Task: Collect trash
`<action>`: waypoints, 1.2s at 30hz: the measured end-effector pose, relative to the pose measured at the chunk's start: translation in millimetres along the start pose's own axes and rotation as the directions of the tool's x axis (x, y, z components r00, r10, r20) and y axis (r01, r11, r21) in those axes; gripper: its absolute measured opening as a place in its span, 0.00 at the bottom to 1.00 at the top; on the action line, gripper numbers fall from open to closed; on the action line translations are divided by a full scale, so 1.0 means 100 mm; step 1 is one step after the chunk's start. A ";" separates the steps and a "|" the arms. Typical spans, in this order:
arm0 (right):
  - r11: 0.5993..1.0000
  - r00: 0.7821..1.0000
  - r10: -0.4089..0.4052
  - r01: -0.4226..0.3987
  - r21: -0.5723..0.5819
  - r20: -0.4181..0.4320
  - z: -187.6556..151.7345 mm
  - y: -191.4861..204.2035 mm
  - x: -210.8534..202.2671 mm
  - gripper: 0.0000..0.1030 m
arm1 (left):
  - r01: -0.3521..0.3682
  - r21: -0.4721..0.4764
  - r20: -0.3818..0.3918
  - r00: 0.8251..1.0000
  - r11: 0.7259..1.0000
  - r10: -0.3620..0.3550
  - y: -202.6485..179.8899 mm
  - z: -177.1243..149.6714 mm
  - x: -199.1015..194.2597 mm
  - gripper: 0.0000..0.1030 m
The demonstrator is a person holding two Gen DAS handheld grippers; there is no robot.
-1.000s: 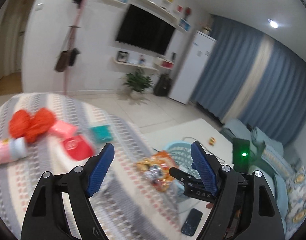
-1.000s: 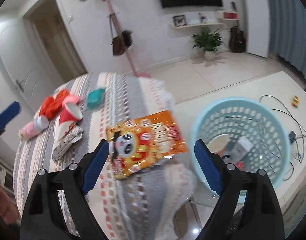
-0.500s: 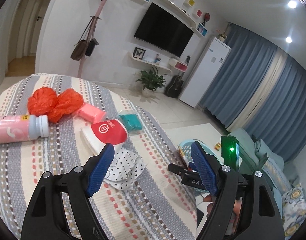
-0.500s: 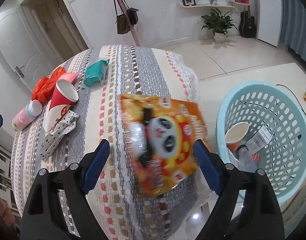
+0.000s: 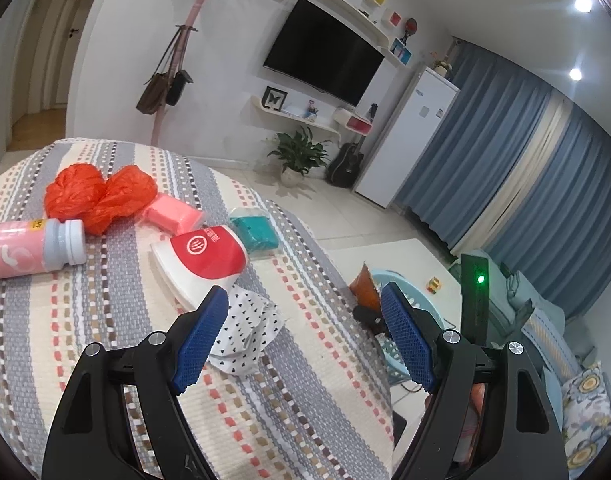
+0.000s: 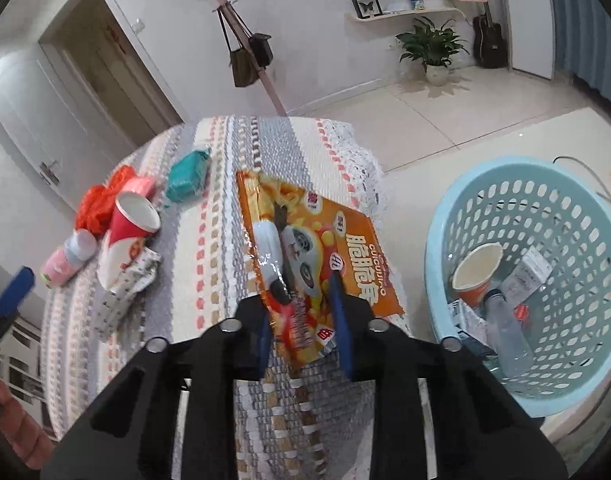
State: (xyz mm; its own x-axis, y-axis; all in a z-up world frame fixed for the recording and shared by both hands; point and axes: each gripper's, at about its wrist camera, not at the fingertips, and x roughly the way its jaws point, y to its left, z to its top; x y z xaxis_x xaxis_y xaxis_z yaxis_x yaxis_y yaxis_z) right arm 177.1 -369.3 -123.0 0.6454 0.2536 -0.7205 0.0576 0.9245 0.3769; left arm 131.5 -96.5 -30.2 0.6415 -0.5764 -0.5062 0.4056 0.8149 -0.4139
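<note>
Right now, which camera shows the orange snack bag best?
The right wrist view: the orange snack bag fills the centre, print readable, its near end between the closing right tongs. The left wrist view shows only an orange corner past the table edge, beside the blue basket.

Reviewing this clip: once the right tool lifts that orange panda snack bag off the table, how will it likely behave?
The snack bag is probably floppy: it is thin, glossy, creased film, so the free end should sag. It looks flat and near empty, so likely light. The right tool is closing on one corner only; the slick foil might slip or swing on the way to the basket.
</note>
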 end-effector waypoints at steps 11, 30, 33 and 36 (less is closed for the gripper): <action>0.994 0.988 -0.071 0.058 0.094 0.140 0.10 -0.44 -0.52 0.06 | 0.011 0.020 -0.002 1.000 1.000 -0.011 -0.09 0.01 0.04 0.75; 0.895 0.910 -0.412 0.395 0.207 0.045 0.03 -1.34 -0.59 0.07 | -0.020 -0.018 -0.002 1.000 1.000 0.020 0.07 0.02 0.02 0.75; 0.891 0.914 -0.405 0.391 0.230 0.016 -0.03 -1.43 -0.51 0.09 | -0.026 -0.022 -0.003 1.000 0.999 0.026 0.09 0.01 0.01 0.75; 0.890 0.921 -0.389 0.375 0.260 0.000 -0.07 -1.50 -0.49 0.11 | -0.027 -0.024 -0.002 1.000 0.999 0.026 0.10 0.01 0.00 0.75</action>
State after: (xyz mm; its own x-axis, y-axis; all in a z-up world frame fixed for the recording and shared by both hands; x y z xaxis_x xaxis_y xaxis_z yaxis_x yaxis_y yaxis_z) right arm 131.7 -518.7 -148.2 0.5723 -0.1255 -0.8104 0.4916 0.8435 0.2165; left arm 136.3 -88.7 -33.7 0.6509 -0.5547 -0.5183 0.3729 0.8283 -0.4182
